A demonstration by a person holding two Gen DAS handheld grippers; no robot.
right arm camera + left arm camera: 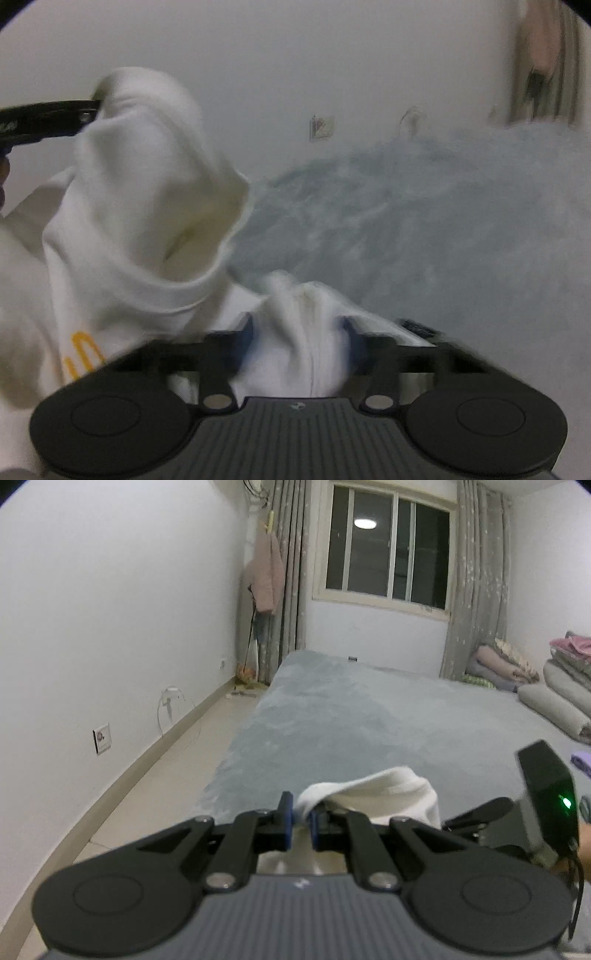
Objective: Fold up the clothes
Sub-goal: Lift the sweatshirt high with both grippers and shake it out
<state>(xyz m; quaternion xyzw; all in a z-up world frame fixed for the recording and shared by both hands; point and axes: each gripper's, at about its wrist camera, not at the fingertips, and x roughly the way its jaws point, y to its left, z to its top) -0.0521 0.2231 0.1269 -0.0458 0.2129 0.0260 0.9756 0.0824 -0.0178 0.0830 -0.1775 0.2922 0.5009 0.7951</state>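
While both grippers carry it, the item under entry is one white garment (140,206), soft knit, with a yellow printed mark low on its near side; its type (top or hoodie) cannot be told.

Left gripper (301,825): jaws narrow, blue pads nipped on a small tuck of the white cloth. The rest of the fabric bulges ahead of and to the right of the jaws, lifted clear of the grey bed cover (351,716).

Right gripper (299,332): blurred in its own view. A thick bunch of white cloth stands between the blue pads, which appear to press its sides; jaws moderately narrow, holding that bunch. To the upper left of these jaws the left gripper's black finger shows, hung with a hollow fold of the garment.

Location of item: suspended between the two grippers, above the near part of the grey bed cover, not yet laid flat.

Other contents: folded bedding (561,686) piled far right of the left jaws; pink garment (264,579) hanging by the curtain (288,572).

Risks, as judged:
- Left hold is a thin pinch; a sideways tug could pull the tuck free and drop that corner.
- Right hold is a gathered wad, not an edge; spreading from it would likely leave creases or a crooked fold line.
- Fast motion may let layers slide apart.
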